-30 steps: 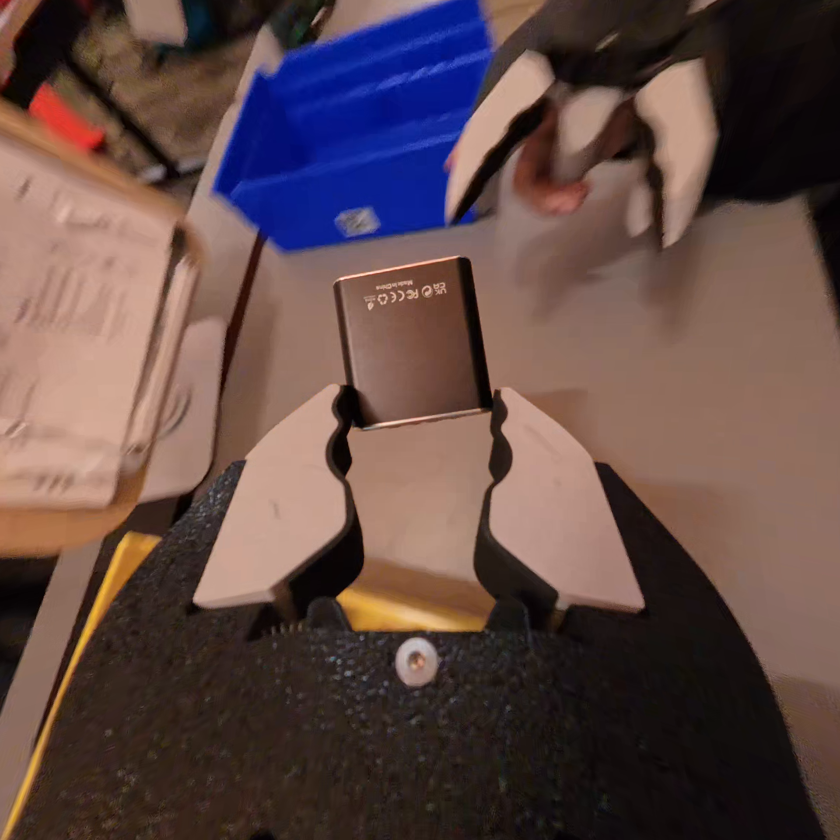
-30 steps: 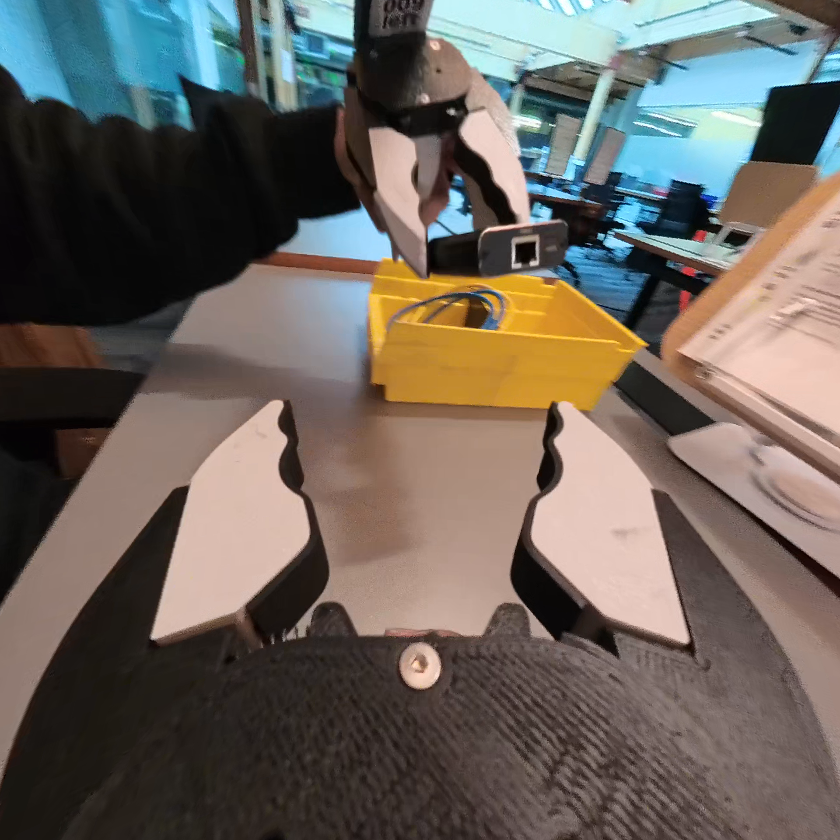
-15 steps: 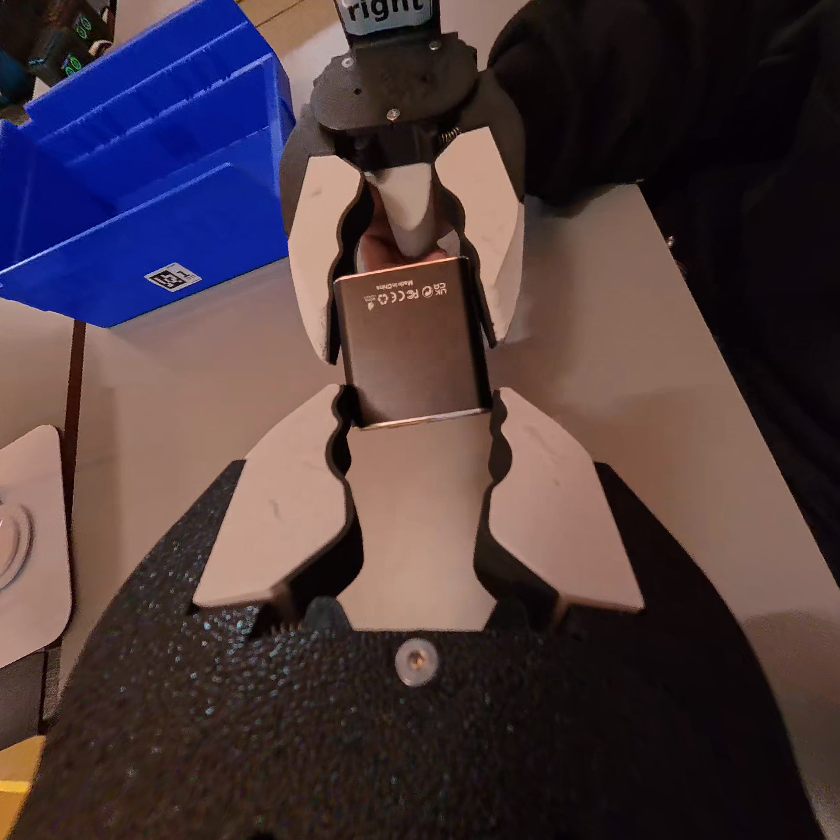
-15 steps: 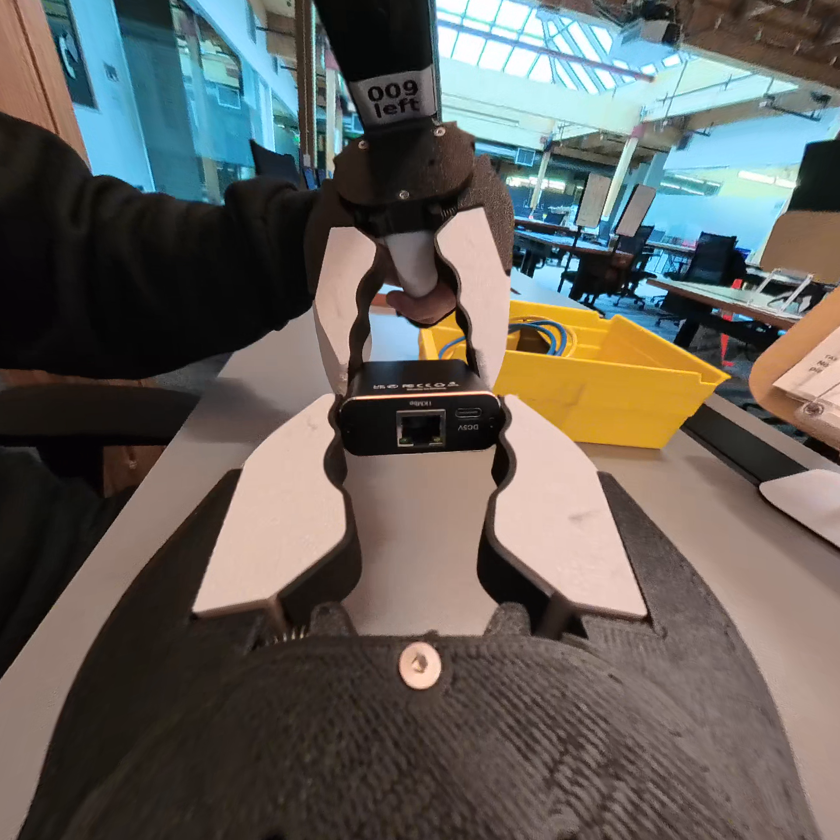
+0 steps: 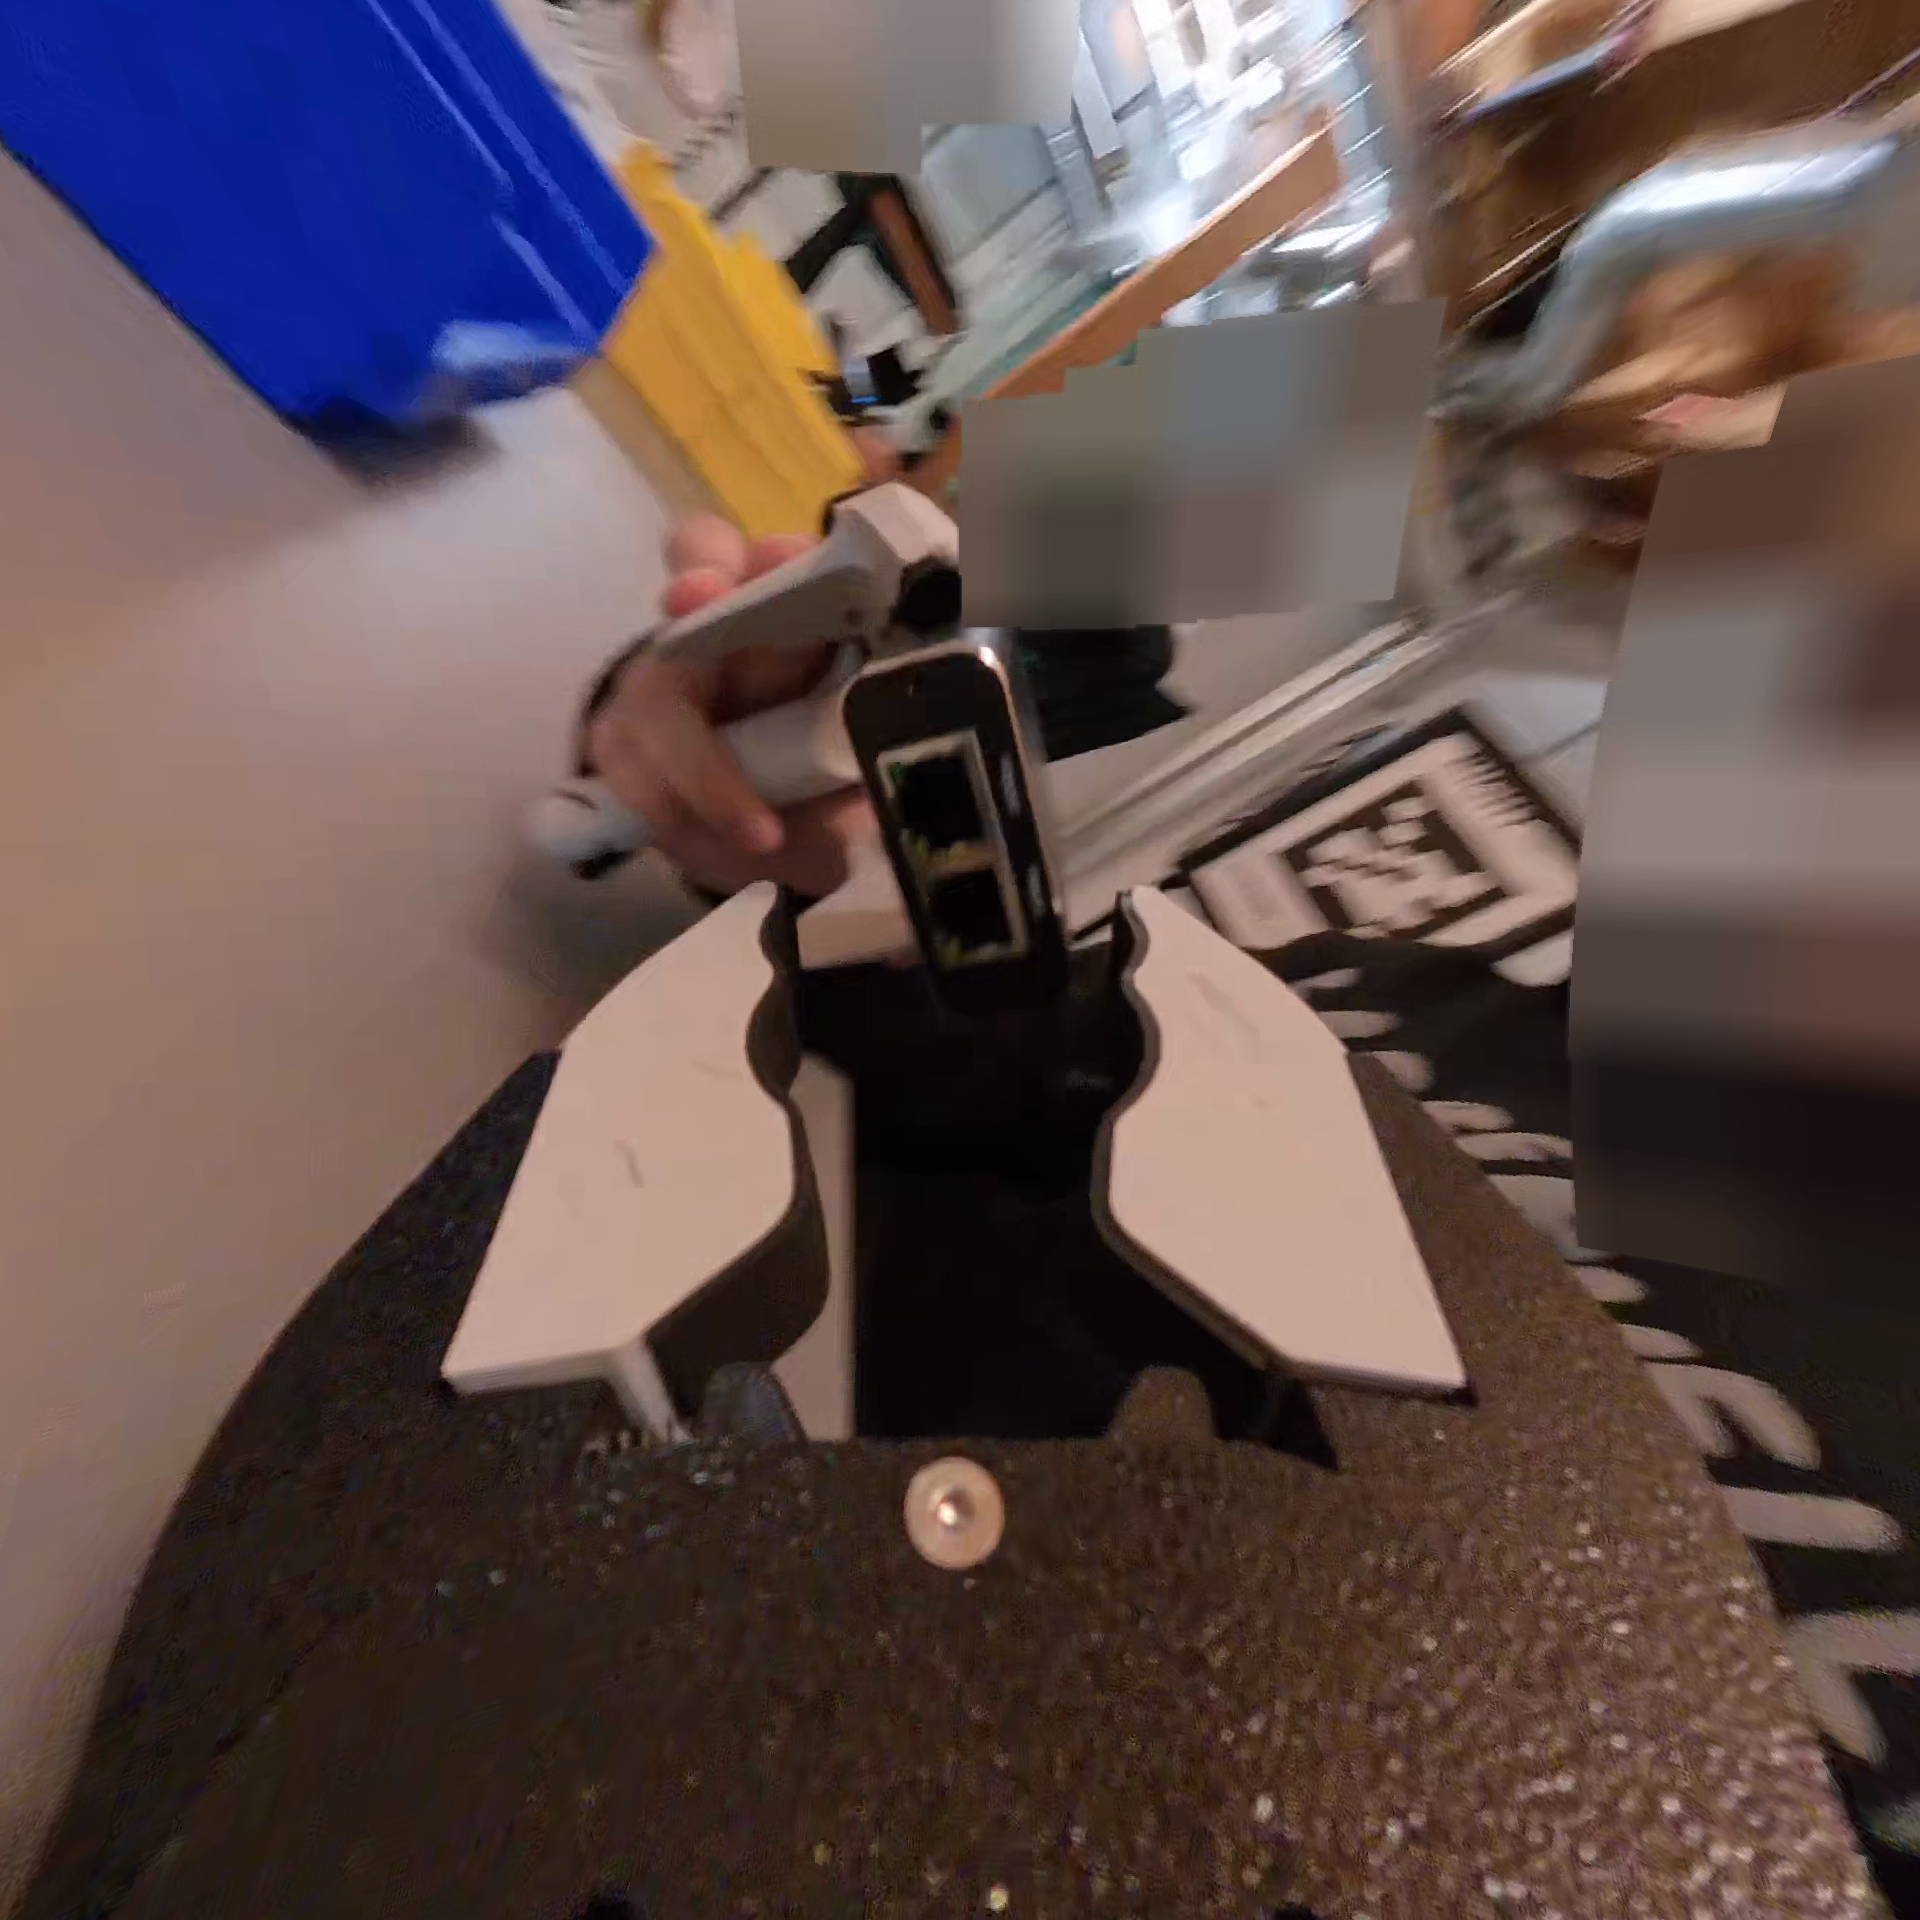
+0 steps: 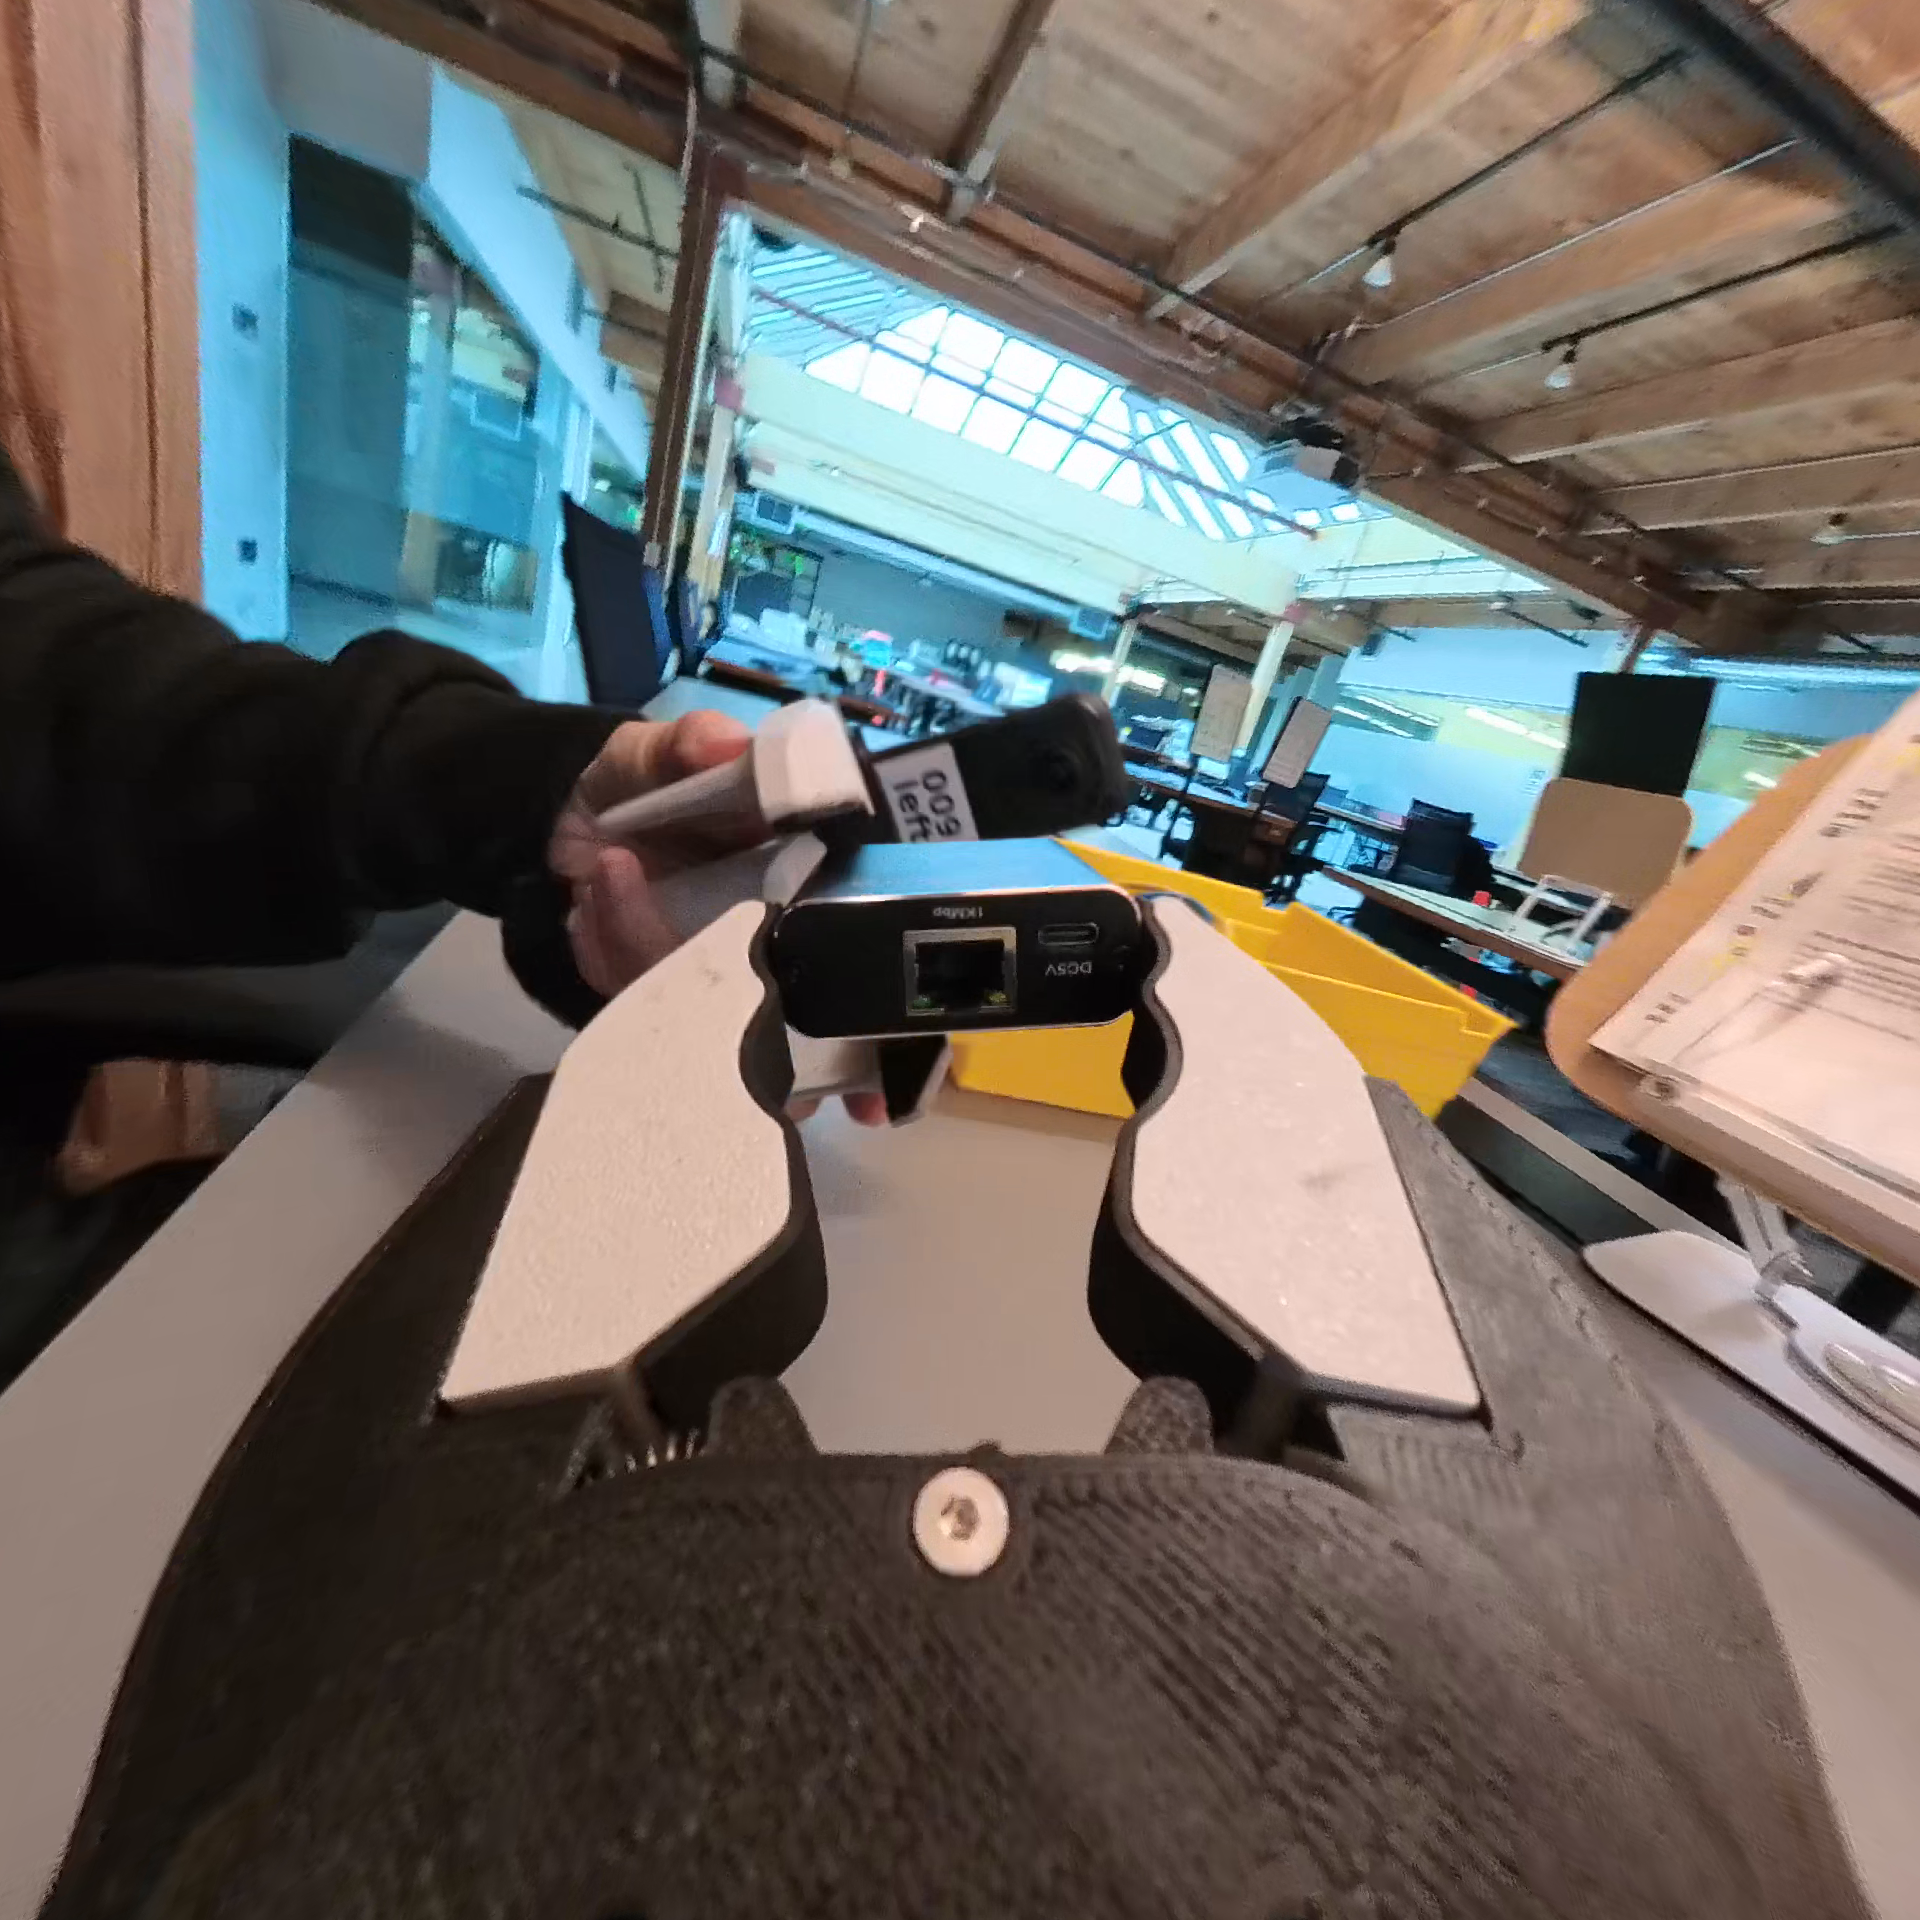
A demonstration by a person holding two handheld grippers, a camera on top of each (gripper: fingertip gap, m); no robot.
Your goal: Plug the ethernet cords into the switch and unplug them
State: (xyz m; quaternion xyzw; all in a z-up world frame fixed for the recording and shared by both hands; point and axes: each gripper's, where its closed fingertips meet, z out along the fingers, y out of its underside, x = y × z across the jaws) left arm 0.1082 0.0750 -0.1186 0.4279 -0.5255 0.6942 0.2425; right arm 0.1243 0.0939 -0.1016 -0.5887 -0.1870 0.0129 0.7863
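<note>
Gripping a small dark switch (image 6: 956,961) by its two short sides, the right gripper (image 6: 954,971) holds it level above the pale table (image 6: 312,1122), with one network port and a smaller socket facing the camera. The left gripper (image 5: 951,940) has its fingers spread; seen from its own camera, the switch (image 5: 961,821) stands on end between and just beyond the tips, showing two stacked ports, and neither finger appears to touch it, so this tool looks released. A yellow bin (image 6: 1340,987) sits behind the switch on the table, with a sliver of blue cable (image 6: 1195,902) just showing at the right finger. No cord is plugged into any visible port. One risk, as I judge it: the grip is only on the narrow ends, so pushing a plug into a port could twist or slide the switch out of the fingers. Another is a plug meeting the port at a slant and jamming. Much of the left wrist view is smeared by motion and partly masked; a blue bin (image 5: 312,208) is recognisable, but the ethernet plugs themselves are hidden from both cameras.
</note>
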